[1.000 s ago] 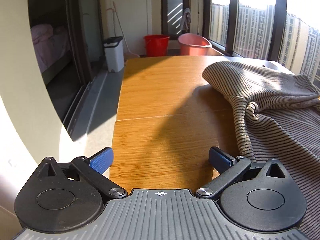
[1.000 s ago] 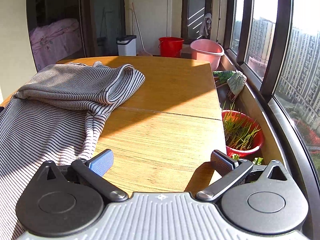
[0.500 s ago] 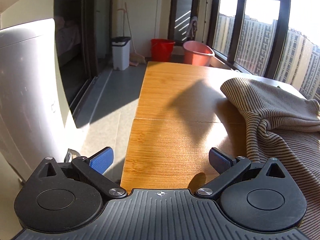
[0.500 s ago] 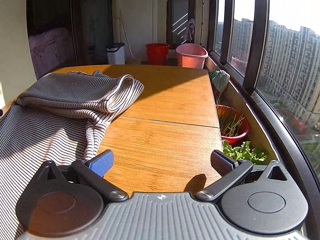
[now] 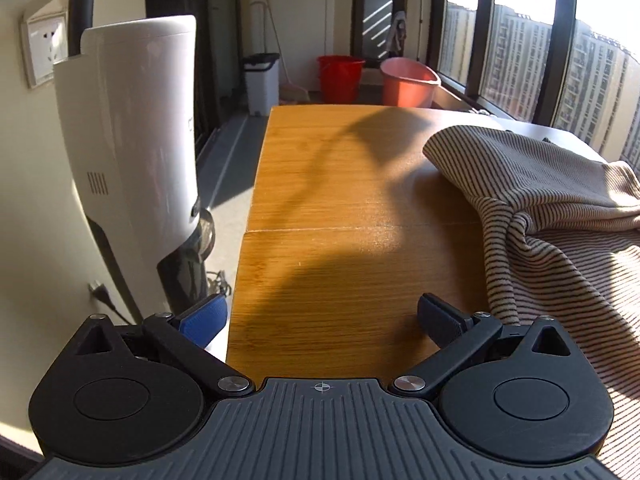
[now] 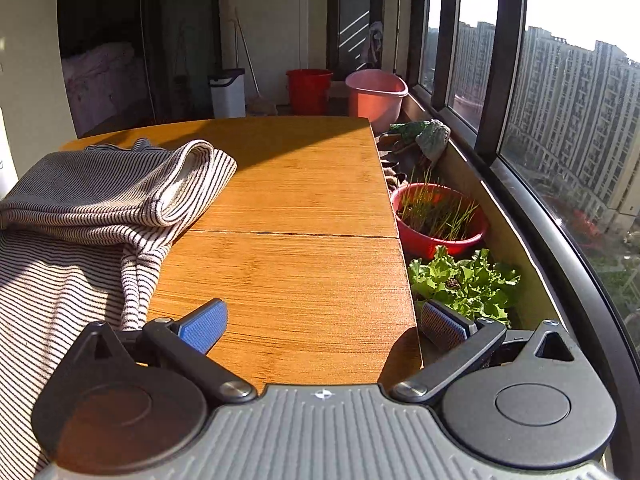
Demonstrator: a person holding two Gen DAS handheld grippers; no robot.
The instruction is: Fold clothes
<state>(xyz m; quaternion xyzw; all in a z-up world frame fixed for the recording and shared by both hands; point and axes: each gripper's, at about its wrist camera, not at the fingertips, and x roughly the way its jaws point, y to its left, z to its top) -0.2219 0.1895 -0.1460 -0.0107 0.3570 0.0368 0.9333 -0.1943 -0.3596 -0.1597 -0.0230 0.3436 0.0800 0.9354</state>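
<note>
A beige garment with thin dark stripes [image 5: 552, 216] lies on the wooden table [image 5: 340, 200], its far part folded back over itself. In the left wrist view it fills the right side; in the right wrist view the striped garment [image 6: 80, 216] fills the left. My left gripper [image 5: 322, 318] stands open over the table's near left edge, nothing between its fingers, the cloth just right of its right finger. My right gripper [image 6: 324, 326] stands open too over the wooden table [image 6: 300, 208] near its right edge, the cloth just left of its left finger.
A tall white appliance [image 5: 132, 140] stands off the table's left side by a wall socket. Right of the table sit a red bowl of grass [image 6: 438, 220] and lettuce [image 6: 468, 280] along the window ledge. A white bin [image 5: 262, 84], red bucket [image 5: 340, 78] and pink tub [image 5: 408, 86] stand beyond.
Both grippers have drawn back and outward from the garment, the left toward the table's left edge, the right toward its right edge. Both stay open.
</note>
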